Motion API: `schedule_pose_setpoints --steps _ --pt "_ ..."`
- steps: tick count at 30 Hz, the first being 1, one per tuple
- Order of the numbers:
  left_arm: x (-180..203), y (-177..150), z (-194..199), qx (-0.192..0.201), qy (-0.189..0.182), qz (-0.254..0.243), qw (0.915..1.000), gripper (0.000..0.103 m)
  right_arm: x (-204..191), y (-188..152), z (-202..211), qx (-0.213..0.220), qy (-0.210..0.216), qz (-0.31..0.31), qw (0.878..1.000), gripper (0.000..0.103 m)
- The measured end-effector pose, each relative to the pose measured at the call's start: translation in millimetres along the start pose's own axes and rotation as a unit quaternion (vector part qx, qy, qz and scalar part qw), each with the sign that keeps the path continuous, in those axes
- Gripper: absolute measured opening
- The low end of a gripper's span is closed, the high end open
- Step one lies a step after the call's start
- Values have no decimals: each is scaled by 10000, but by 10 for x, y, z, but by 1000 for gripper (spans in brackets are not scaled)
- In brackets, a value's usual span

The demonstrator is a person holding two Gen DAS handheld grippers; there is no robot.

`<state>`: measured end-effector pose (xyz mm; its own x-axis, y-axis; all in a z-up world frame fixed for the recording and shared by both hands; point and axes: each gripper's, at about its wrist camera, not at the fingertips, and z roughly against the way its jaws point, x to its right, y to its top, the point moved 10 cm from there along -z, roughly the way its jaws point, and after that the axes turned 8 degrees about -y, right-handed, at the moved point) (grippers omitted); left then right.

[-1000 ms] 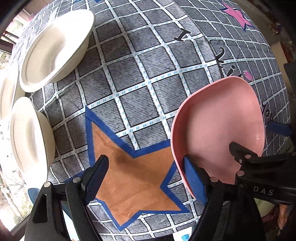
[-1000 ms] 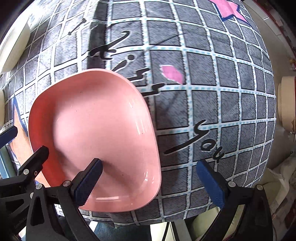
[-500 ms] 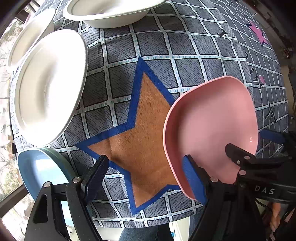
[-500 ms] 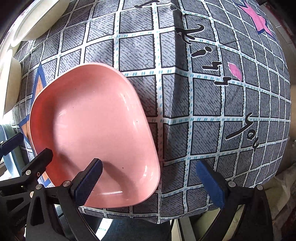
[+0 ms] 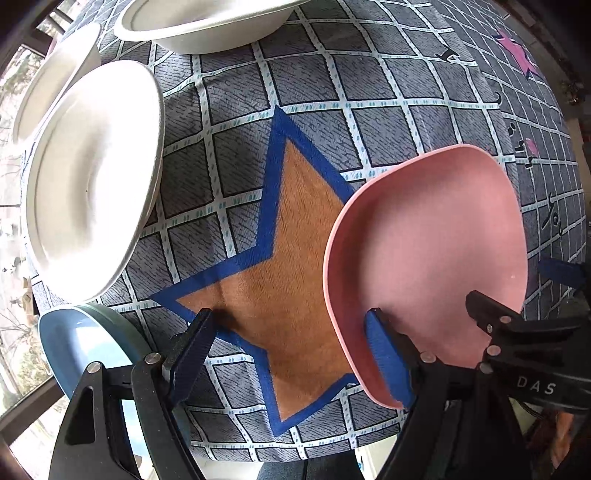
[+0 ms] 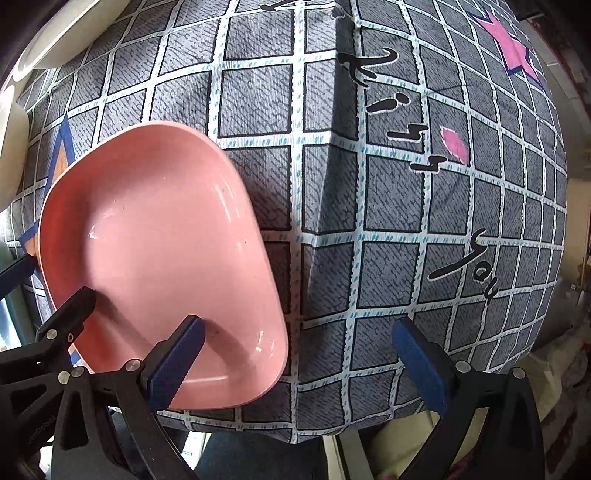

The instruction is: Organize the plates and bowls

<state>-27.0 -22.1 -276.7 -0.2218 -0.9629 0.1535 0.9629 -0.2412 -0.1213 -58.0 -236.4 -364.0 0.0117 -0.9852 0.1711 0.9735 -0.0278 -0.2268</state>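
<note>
A pink squarish plate [image 5: 428,258] sits between my two grippers, above the checked tablecloth; it also shows in the right wrist view [image 6: 155,266]. My left gripper [image 5: 291,343] is wide open, its right finger inside the plate's left rim. My right gripper [image 6: 299,350] is wide open, its left finger inside the plate's near rim. Each gripper's inner finger lies in the plate from opposite sides. A white bowl [image 5: 88,177] lies at the left, another white bowl [image 5: 207,22] at the top, a third [image 5: 51,74] behind. A blue plate [image 5: 85,354] is at lower left.
The cloth [image 6: 406,221] carries an orange star with blue edge [image 5: 288,251], black lettering and a pink star [image 6: 509,40]. The table's near edge runs along the bottom of both views. White bowl rims [image 6: 48,48] show at upper left in the right wrist view.
Both grippers and the pink plate have shifted left over the cloth toward the white bowls; the blue plate came into view. Both grippers stay wide open.
</note>
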Motion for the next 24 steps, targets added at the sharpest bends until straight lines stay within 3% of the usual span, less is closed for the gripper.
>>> schedule_pose_setpoints --steps 4,6,10,11,15,18,24 --pt "-95 10 54 24 45 67 10000 85 -247 -190 -180 -394 559 -348 9971 102" --pt "-101 5 90 27 89 147 9998 85 -351 -220 -163 -337 838 -315 9954 102" --pt "5 -4 177 198 182 206 9994 85 -297 -192 103 137 558 -175 9982 102" --pt "49 -47 286 221 126 298 9992 85 -357 -335 320 150 582 -177 9980 102" --pt "204 -118 209 86 11 317 9995 85 -213 -301 322 41 658 -250 9975 102" --pt "295 -134 223 245 81 152 9996 86 -145 -329 254 -74 616 -298 9976 102" --pt "233 -289 231 227 32 541 9983 103 -153 -458 195 101 594 -343 9976 102"
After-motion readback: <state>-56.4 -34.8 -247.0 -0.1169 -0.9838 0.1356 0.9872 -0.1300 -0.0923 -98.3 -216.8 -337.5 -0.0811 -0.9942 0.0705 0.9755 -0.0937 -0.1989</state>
